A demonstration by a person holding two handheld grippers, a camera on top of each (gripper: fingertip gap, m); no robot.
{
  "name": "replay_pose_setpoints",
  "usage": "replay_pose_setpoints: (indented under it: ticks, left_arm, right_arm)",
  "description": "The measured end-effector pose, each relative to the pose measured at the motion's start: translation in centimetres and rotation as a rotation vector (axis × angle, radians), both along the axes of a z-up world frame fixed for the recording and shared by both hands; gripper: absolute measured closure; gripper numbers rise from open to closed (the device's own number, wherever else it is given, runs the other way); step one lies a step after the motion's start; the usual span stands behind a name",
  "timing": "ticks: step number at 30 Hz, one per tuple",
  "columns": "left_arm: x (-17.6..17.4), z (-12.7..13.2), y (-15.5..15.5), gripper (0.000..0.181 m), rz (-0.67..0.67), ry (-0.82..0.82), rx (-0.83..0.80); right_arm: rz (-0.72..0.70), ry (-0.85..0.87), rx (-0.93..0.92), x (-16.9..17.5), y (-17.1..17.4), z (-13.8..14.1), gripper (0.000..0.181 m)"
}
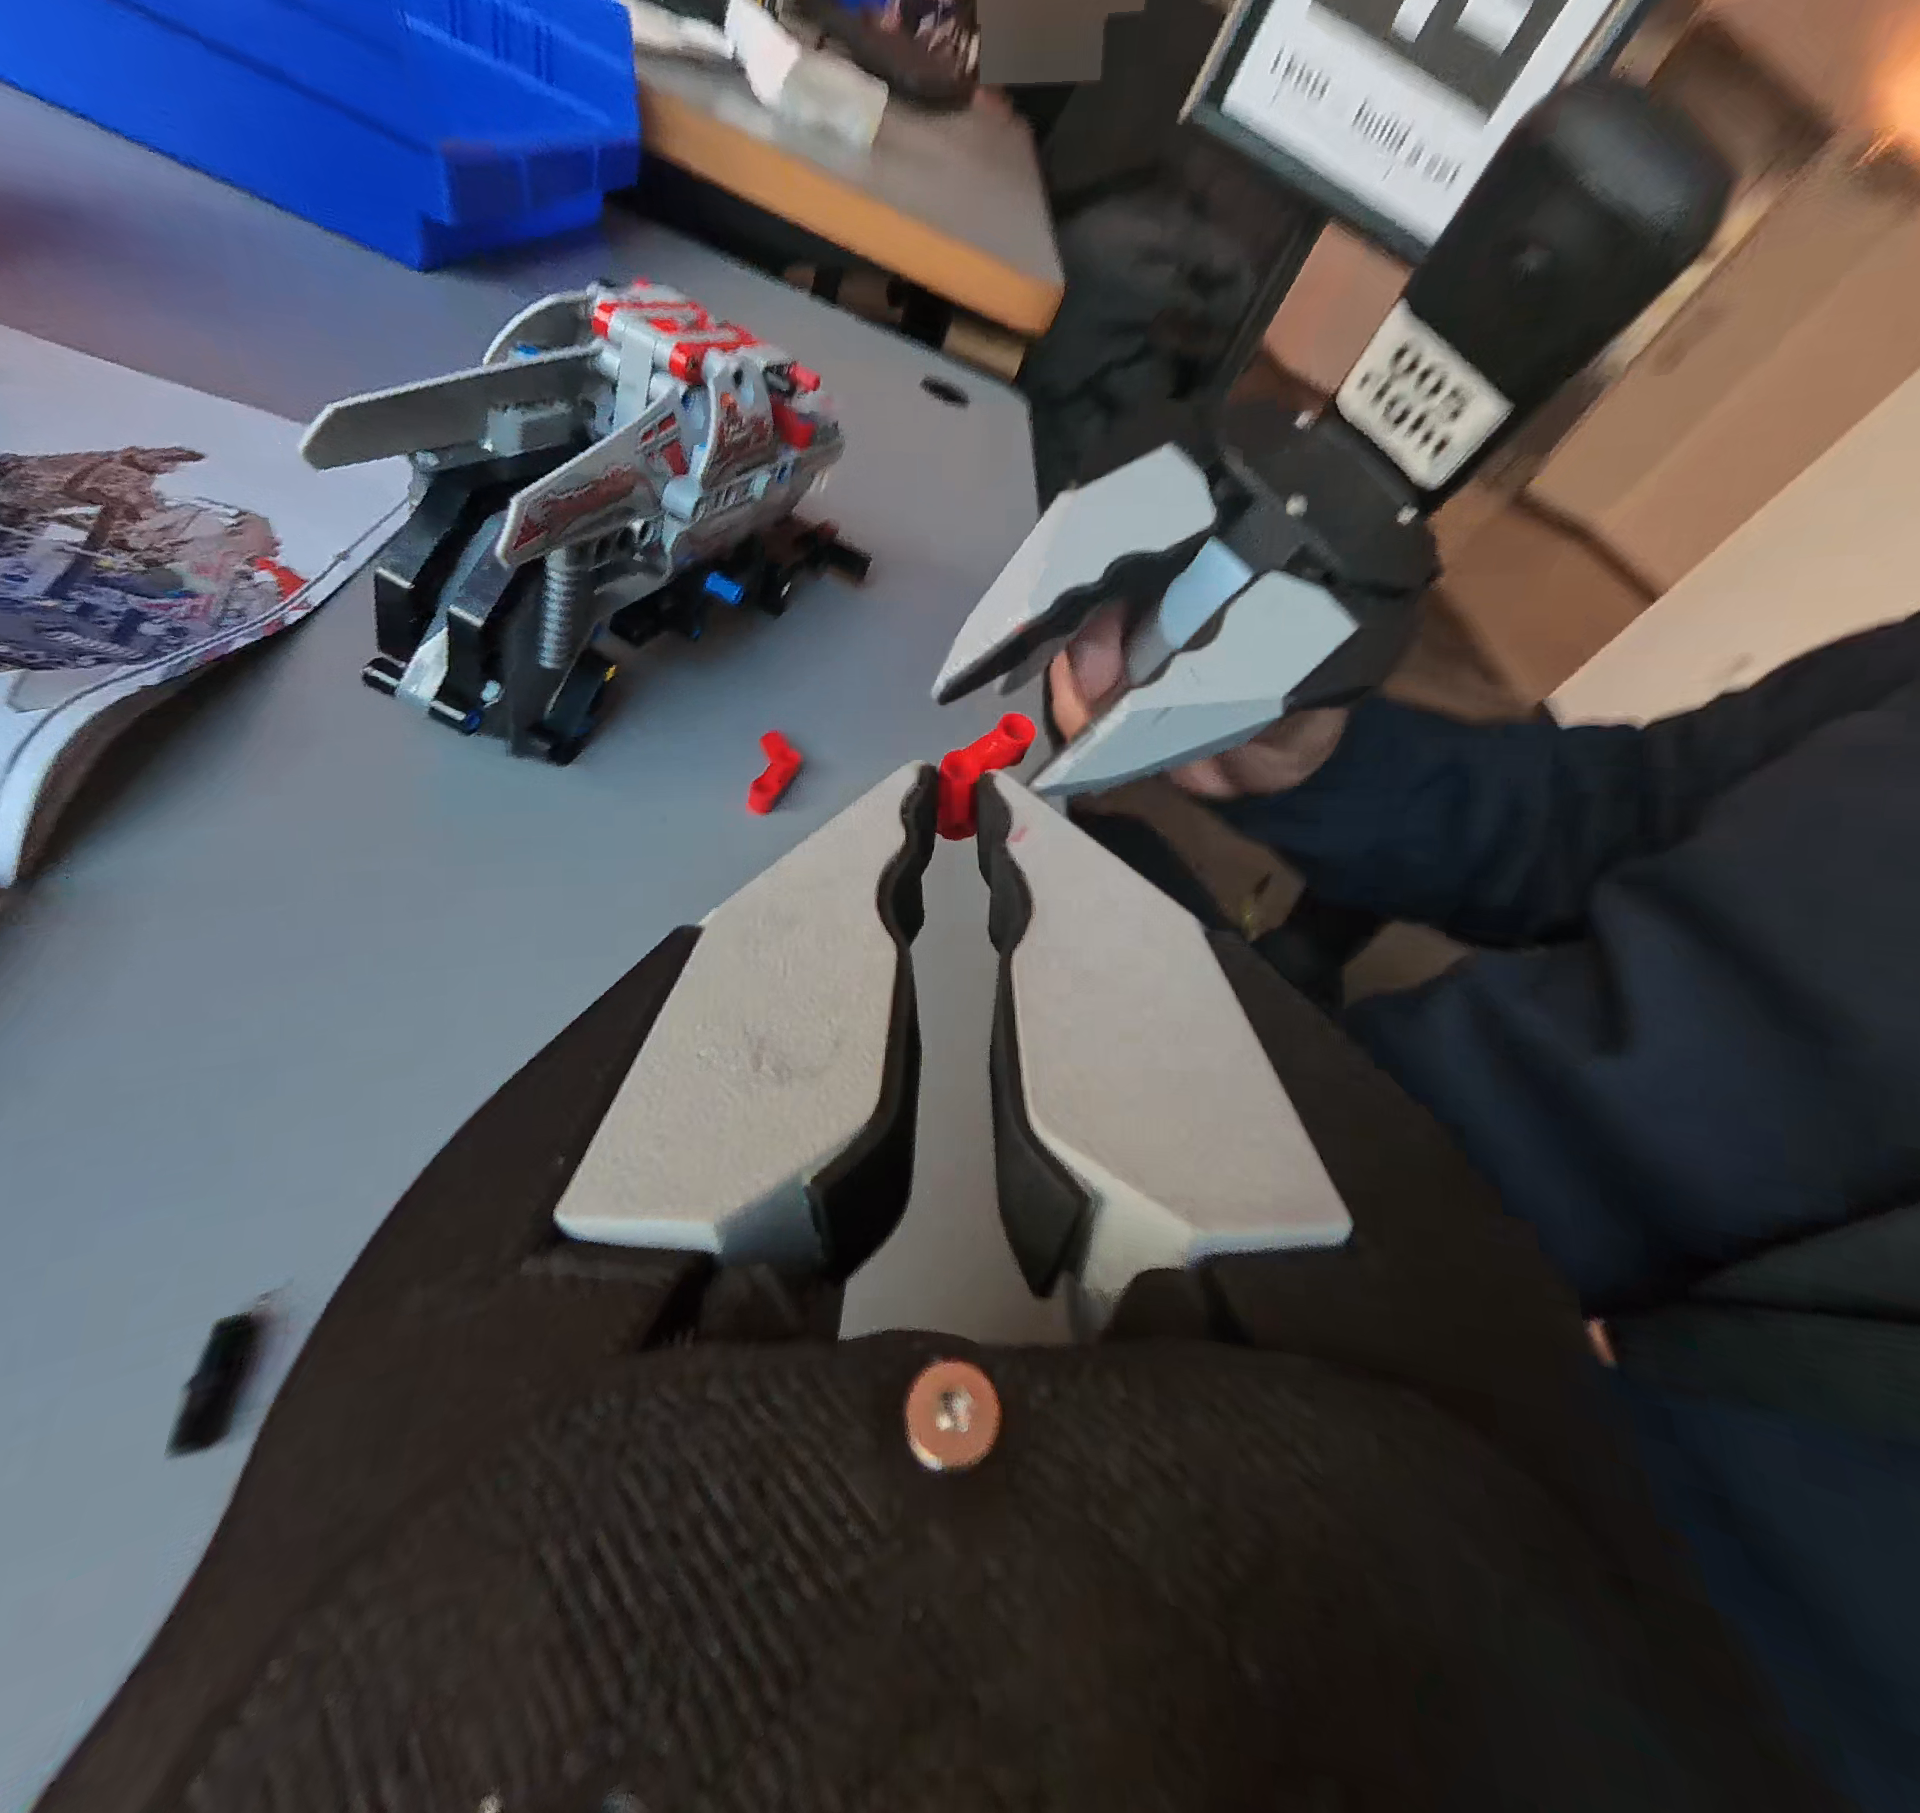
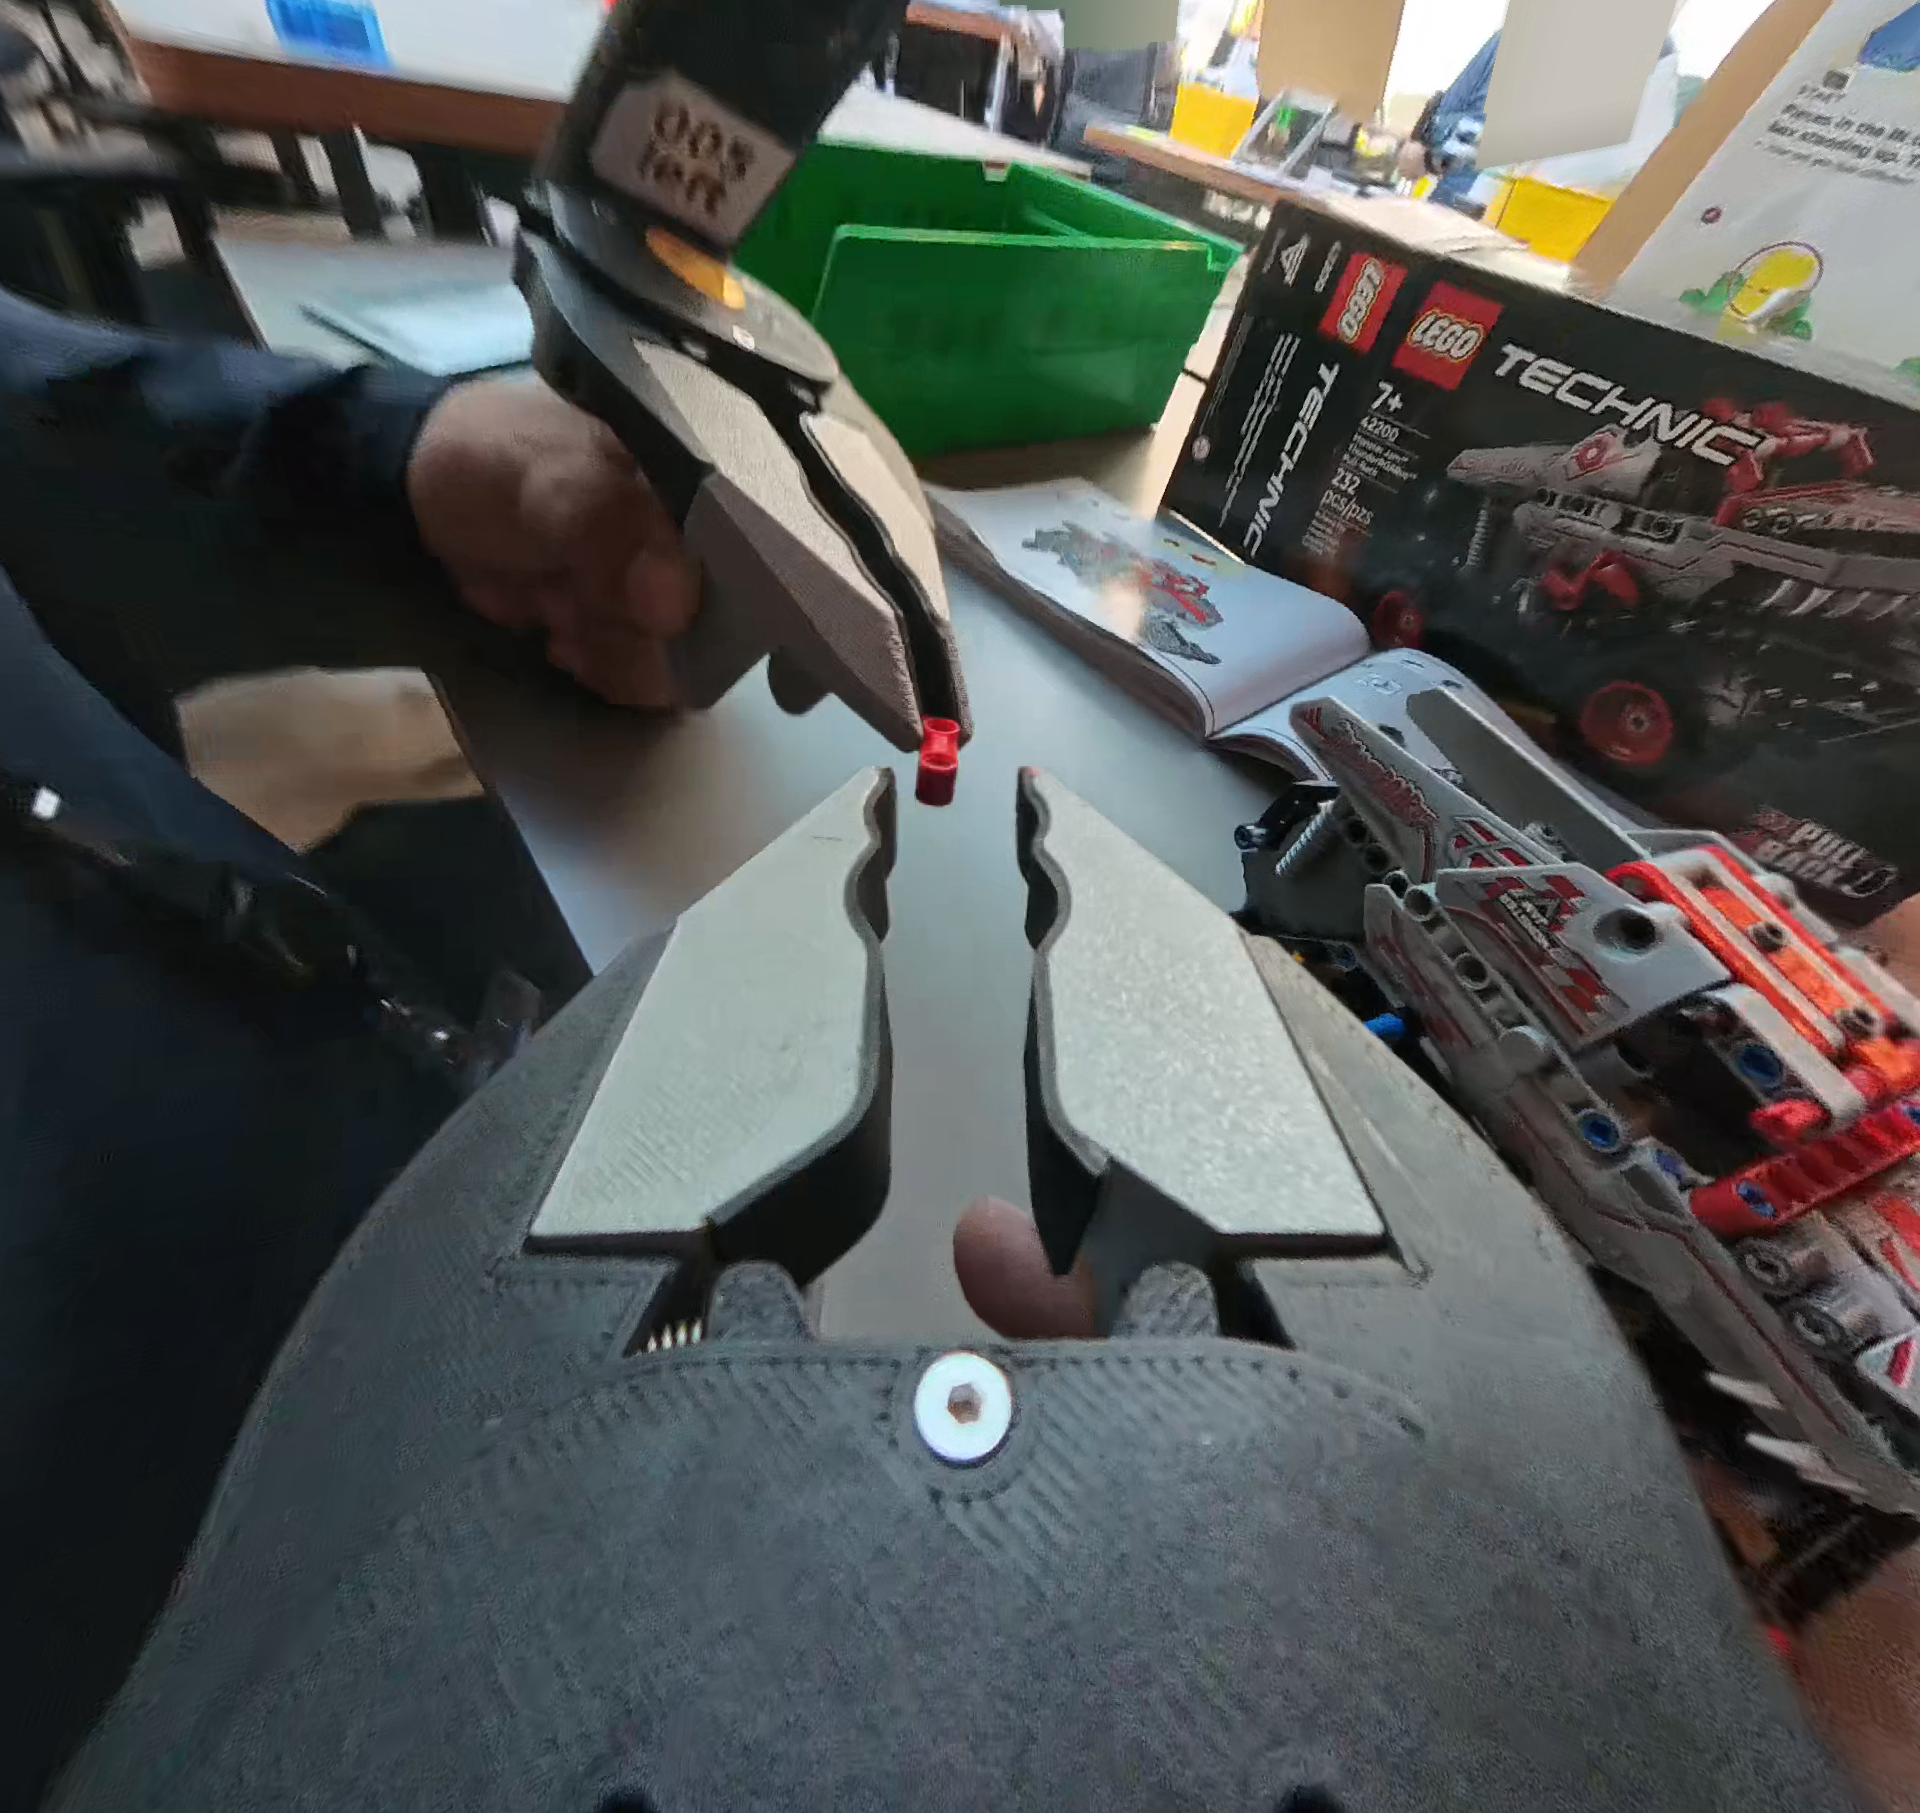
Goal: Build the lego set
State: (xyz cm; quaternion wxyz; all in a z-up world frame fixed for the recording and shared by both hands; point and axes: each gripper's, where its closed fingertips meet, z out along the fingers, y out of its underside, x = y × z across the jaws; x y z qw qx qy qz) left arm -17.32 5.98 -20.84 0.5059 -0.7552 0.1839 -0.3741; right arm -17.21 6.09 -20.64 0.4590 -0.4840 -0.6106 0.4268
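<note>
Red connector piece [image 1: 971,771] pinched at my left gripper [image 1: 954,799] tips, held above the grey table [image 1: 312,984]. Small, bent, with open round holes; free end angles up toward my right gripper [image 2: 954,787], whose jaws gape empty just beside it. Lego model [image 1: 592,516] sits farther back.

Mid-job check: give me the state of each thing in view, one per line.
left gripper: jaws shut on red connector, held above the table.
right gripper: jaws open, empty.
second red connector: loose on grey table.
Lego model: partly built, resting on table.
instruction booklet: lying open.
</note>
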Motion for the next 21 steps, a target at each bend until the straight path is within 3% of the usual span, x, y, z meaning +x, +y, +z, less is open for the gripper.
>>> replay_pose_setpoints:
  ticks: [3, 5, 10, 14, 21]
  left_arm:
    - [0.6, 1.8, -0.1, 0.177, -0.003, -0.172, 0.031]
    - [1.2, 2.1, -0.2, 0.177, -0.017, -0.223, 0.024]
    - [2.1, 2.3, -0.7, 0.177, -0.041, -0.246, 0.028]
    - [2.5, 1.4, -0.6, 0.177, -0.044, -0.226, -0.037]
    - [2.1, 1.5, -0.6, 0.178, -0.045, -0.243, -0.038]
  right_arm:
    - [0.005, 0.094, -0.064, 0.5, -0.2, 1.7, 0.158]
    - [0.022, 0.132, -0.067, 0.7, -0.7, 2.9, 0.175]
    - [0.020, 0.103, 0.028, 0.5, -1.5, 4.0, 0.177]
    - [0.010, 0.006, 0.124, -0.2, -1.9, 3.3, 0.181]
    - [0.005, 0.011, 0.076, -0.5, -1.7, 3.5, 0.181]
